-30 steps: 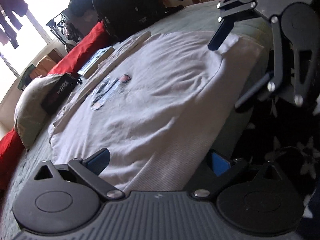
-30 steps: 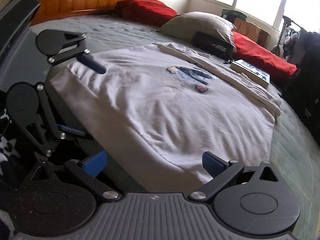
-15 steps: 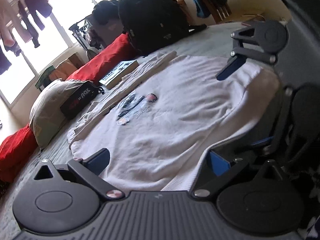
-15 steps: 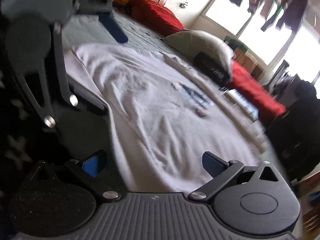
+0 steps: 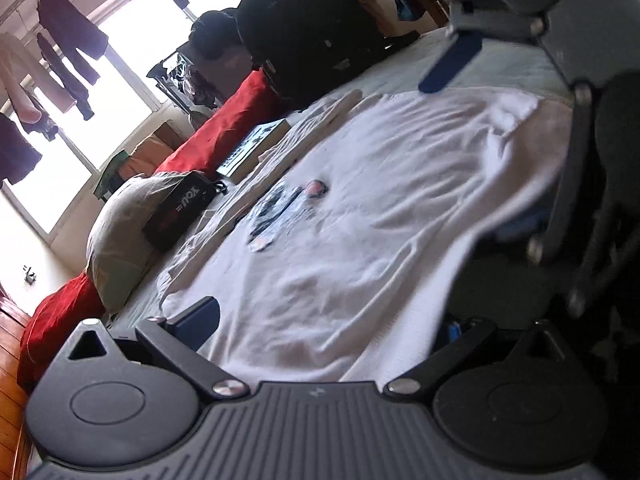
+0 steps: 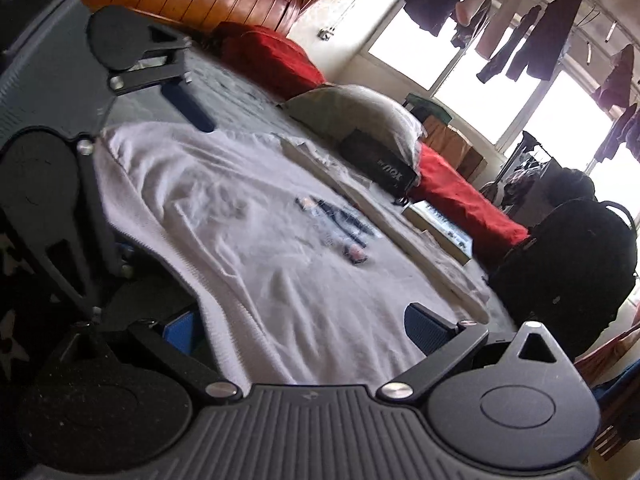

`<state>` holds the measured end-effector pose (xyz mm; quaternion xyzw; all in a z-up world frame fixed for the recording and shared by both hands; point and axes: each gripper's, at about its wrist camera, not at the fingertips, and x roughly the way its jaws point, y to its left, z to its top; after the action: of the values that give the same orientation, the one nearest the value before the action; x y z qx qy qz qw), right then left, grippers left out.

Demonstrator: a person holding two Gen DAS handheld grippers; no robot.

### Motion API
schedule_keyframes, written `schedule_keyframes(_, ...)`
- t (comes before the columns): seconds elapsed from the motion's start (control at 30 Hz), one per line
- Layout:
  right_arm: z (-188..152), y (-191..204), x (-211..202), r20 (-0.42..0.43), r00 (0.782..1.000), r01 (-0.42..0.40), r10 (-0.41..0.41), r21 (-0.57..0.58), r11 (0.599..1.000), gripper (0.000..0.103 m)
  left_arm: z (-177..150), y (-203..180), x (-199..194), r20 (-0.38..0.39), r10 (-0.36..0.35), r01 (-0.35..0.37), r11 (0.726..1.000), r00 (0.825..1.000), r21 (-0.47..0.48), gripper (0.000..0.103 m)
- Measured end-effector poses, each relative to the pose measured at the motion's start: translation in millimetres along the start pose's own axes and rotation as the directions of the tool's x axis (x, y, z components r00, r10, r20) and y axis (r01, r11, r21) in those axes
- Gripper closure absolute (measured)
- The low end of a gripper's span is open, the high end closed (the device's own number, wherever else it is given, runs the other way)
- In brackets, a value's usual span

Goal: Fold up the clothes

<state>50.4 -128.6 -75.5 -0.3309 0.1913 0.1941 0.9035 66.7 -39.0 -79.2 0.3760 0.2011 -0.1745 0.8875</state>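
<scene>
Left wrist view: I'm hovering both tongs, left [image 5: 324, 320] and right [image 6: 300, 322], spread wide, astride the shirt [image 5: 380, 208] hem; shirt's running lengthwise away.

The white T-shirt [image 5: 380, 240] has a near hem cut off behind each gripper body. Its chest print [image 6: 344, 226] is blurred and illegible. Far-side gripper fingertips sit motion-blurred.

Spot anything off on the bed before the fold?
Nothing damaged or spilled. The white shirt lies flat but rumpled, its near hem hanging over the bed edge. A book and a black case sit close beside it. Both the left gripper and right gripper are open.
</scene>
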Motion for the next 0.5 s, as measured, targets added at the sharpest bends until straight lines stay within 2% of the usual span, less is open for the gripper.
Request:
schedule_keyframes(0.1, 1, 8, 9, -0.019, 1.000, 0.002, -0.002, -0.025, 1.000, 0.000, 2, -7, 5, 0.006, 0.034, -0.034, 0.998, 0.999, 0.061, 0.001)
schedule_keyframes(0.2, -3, 4, 12, -0.036, 0.999, 0.008, -0.009, -0.019, 1.000, 0.000, -2, -3, 4, 0.008, 0.020, -0.021, 0.998, 1.000, 0.059, 0.001)
schedule_keyframes(0.5, -33, -34, 9, -0.099, 0.993, 0.062, -0.060, 0.015, 0.998, 0.000, -25, 21, 0, -0.046, 0.065, -0.063, 0.996, 0.997, 0.057, 0.000)
